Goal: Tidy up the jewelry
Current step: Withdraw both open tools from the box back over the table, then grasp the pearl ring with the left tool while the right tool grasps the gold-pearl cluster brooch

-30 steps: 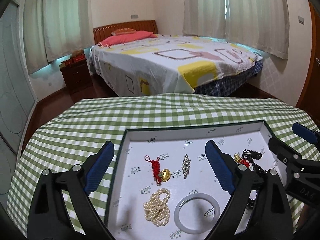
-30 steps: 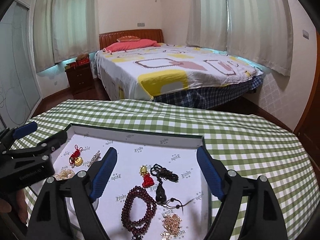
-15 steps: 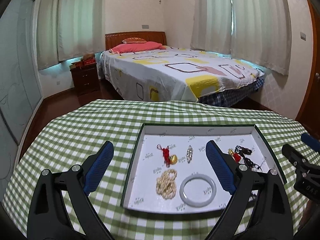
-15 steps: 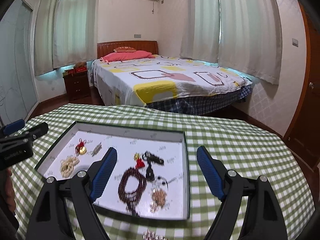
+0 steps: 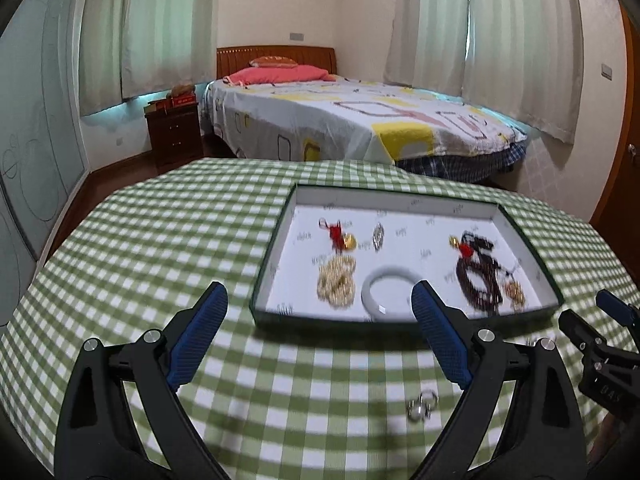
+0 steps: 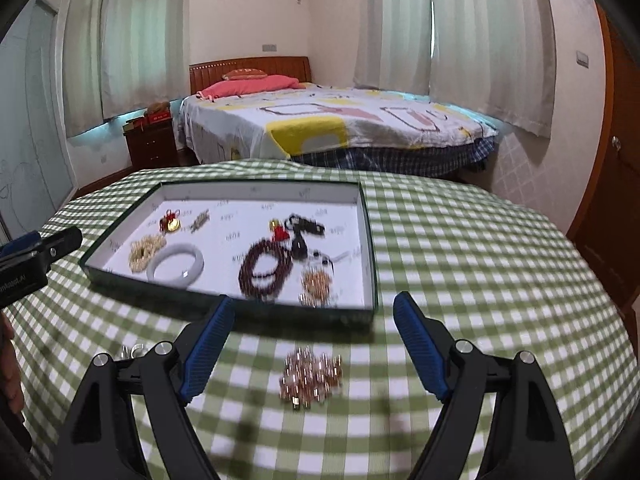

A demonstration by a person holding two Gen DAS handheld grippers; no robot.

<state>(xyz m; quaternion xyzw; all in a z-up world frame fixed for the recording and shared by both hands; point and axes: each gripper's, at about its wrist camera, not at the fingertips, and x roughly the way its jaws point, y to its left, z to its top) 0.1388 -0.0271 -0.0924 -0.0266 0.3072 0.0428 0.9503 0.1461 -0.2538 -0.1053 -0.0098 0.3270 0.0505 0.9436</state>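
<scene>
A shallow dark-rimmed tray (image 5: 320,319) (image 6: 224,300) with a white floor sits on the green checked tablecloth. In it lie a pearl necklace (image 5: 336,280), a pale bangle (image 5: 390,286), a red-knot gold charm (image 5: 340,238), a silver brooch (image 5: 378,236), dark red beads (image 6: 264,270) and a gold chain (image 6: 316,282). A gold bead bracelet (image 6: 312,376) lies on the cloth in front of the tray, between my right gripper's (image 6: 314,302) open fingers and below them. Small silver rings (image 5: 420,406) (image 6: 132,350) lie on the cloth by my open, empty left gripper (image 5: 319,292).
The round table's cloth (image 5: 160,248) drops off at its edges on all sides. Beyond it stand a bed (image 5: 360,128) and a dark nightstand (image 5: 174,136). A person's hand (image 6: 8,372) shows at the left edge of the right wrist view.
Both grippers have drawn back from over the tray toward the near side of the table. The tray now looks smaller and farther off, and the loose bracelet and rings have come into view.
</scene>
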